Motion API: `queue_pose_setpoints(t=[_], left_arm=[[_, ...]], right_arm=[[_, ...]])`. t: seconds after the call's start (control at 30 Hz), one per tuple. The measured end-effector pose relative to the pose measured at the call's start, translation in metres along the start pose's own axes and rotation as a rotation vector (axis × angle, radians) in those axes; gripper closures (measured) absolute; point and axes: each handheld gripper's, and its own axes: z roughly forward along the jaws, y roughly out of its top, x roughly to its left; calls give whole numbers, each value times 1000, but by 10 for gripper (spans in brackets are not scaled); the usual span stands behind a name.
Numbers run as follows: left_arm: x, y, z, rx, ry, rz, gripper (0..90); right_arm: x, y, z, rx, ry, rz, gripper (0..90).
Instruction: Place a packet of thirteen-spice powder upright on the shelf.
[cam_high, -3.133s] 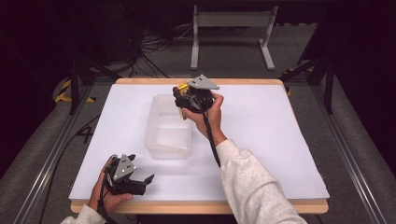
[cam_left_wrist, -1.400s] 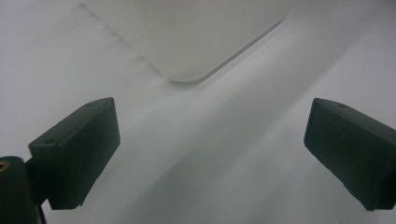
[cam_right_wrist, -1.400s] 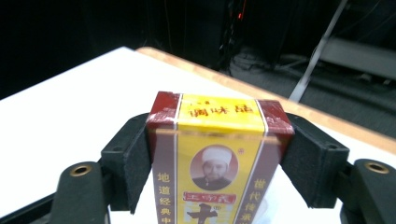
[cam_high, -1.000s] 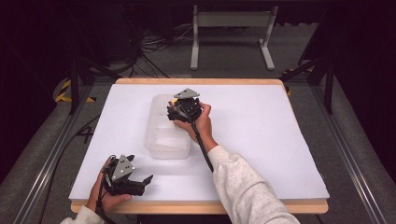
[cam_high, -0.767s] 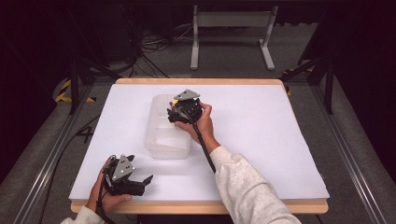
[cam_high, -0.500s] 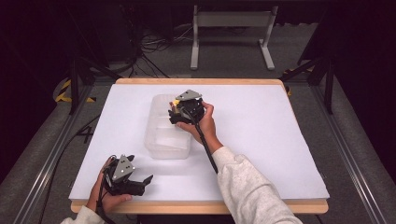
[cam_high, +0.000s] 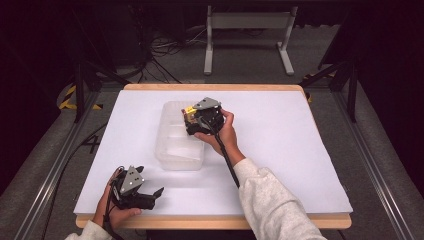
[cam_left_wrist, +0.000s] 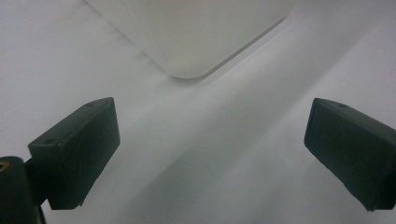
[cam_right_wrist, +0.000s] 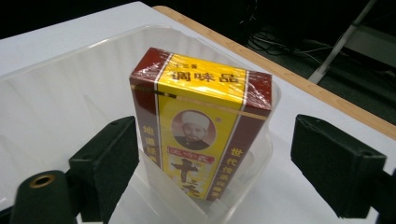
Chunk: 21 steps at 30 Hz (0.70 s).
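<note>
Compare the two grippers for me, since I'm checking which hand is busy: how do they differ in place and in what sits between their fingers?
The right gripper hangs over the far end of the clear plastic compartment bin; the left gripper rests near the white table's near edge. A red and yellow seasoning box, standing in the bin, sits between the right gripper's just-opened fingers, untouched; only bare table lies between the left gripper's. Both are open.
</note>
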Motion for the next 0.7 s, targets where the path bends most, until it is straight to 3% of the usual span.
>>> queue_pose_setpoints(t=[0.17,0.7], left_arm=[[0,0,0,-3,2,-3,40],[-2,2,3,14,12,10,40]], right_arm=[[-3,-2,-9,-9,11,-7,147],[-19,-14,-42,7,-13,-53,160]])
